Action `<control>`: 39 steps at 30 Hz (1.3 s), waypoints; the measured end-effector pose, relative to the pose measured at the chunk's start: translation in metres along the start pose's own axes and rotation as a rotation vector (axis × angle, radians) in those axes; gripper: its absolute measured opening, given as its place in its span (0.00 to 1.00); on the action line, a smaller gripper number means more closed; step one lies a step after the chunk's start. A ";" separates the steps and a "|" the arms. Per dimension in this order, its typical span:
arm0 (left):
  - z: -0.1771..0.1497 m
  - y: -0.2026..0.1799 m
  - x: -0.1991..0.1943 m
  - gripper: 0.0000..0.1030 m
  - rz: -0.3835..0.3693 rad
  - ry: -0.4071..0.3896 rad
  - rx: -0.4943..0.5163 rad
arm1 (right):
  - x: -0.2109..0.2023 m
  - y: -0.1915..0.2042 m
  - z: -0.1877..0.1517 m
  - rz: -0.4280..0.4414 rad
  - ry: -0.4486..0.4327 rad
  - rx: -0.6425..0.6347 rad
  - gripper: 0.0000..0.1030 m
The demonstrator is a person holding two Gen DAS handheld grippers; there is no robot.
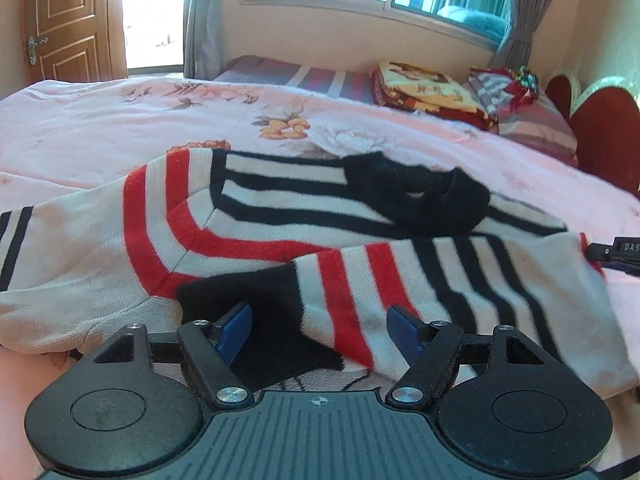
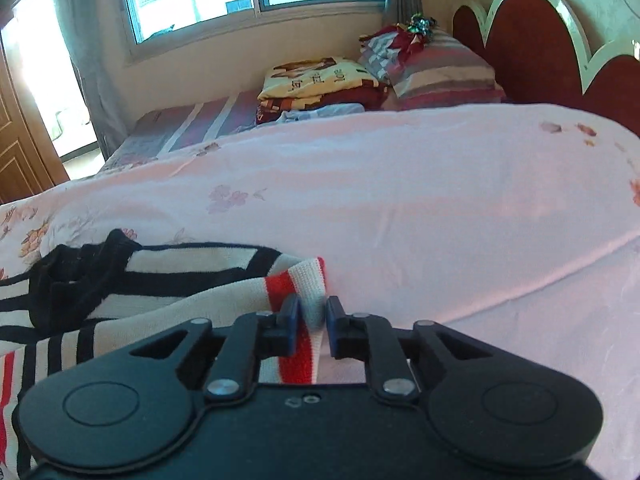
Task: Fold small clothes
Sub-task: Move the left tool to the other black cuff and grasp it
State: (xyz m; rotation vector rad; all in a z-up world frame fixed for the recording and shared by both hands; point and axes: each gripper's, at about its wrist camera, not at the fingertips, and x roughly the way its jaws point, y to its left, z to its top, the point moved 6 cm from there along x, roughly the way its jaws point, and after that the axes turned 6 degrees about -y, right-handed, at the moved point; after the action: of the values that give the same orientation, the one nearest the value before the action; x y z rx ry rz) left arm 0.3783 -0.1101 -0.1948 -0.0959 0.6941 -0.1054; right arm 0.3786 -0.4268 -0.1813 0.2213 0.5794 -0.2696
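A small knit sweater with white, red and black stripes and a black collar lies spread on the pink bed. One sleeve is folded across its front, and the sleeve's black cuff lies between the blue pads of my left gripper, which is open and not pressing on it. In the right wrist view my right gripper is shut on a bunched red and white edge of the sweater at its right side. A tip of the right gripper shows at the sweater's right edge.
The pink floral bedspread stretches behind and to the right of the sweater. Folded blankets and striped pillows are stacked at the far side near the red headboard. A window and curtains stand behind; a wooden door at far left.
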 end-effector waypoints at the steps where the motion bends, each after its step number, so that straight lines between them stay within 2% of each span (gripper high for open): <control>1: 0.001 -0.001 -0.001 0.72 -0.003 -0.006 0.000 | -0.008 0.002 0.002 0.010 -0.023 0.011 0.25; 4: 0.001 -0.003 0.012 0.72 0.008 0.019 0.014 | -0.019 0.021 0.002 0.048 -0.047 -0.039 0.26; 7: -0.002 -0.001 0.022 0.73 0.036 0.016 0.043 | 0.003 0.033 -0.015 0.037 0.041 -0.118 0.23; 9: -0.002 -0.001 0.021 0.73 0.035 0.023 0.051 | 0.008 0.030 -0.017 0.037 0.021 -0.132 0.23; 12: 0.001 0.006 0.010 0.73 0.028 0.046 0.014 | -0.003 0.035 -0.007 0.042 0.043 -0.097 0.25; 15: -0.001 0.023 -0.011 0.77 0.026 0.032 -0.028 | -0.034 0.050 -0.007 0.118 0.008 -0.077 0.40; 16: -0.003 0.031 -0.017 0.86 0.037 0.032 -0.039 | -0.044 0.059 -0.010 0.135 -0.001 -0.098 0.48; 17: -0.005 0.043 -0.023 0.91 0.058 0.034 -0.060 | -0.055 0.069 -0.015 0.153 -0.010 -0.124 0.53; 24: -0.020 0.130 -0.054 0.91 0.151 0.052 -0.209 | -0.094 0.132 -0.053 0.258 0.031 -0.174 0.54; 28: -0.031 0.189 -0.070 0.91 0.203 0.056 -0.310 | -0.105 0.163 -0.067 0.280 0.047 -0.181 0.54; 34: -0.044 0.270 -0.078 0.91 0.223 0.042 -0.460 | -0.123 0.207 -0.081 0.270 0.049 -0.177 0.55; 36: -0.048 0.297 -0.078 0.86 0.228 0.028 -0.534 | -0.127 0.223 -0.087 0.268 0.051 -0.186 0.56; 37: -0.049 0.308 -0.078 0.78 0.220 0.027 -0.567 | -0.128 0.231 -0.090 0.267 0.051 -0.193 0.56; 39: -0.052 0.331 -0.075 0.75 0.192 0.019 -0.641 | -0.129 0.247 -0.096 0.264 0.048 -0.208 0.57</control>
State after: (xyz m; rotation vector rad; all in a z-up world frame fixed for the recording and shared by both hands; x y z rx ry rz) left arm 0.3088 0.2251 -0.2278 -0.6414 0.7320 0.3049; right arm 0.3030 -0.1432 -0.1543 0.1020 0.6141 0.0522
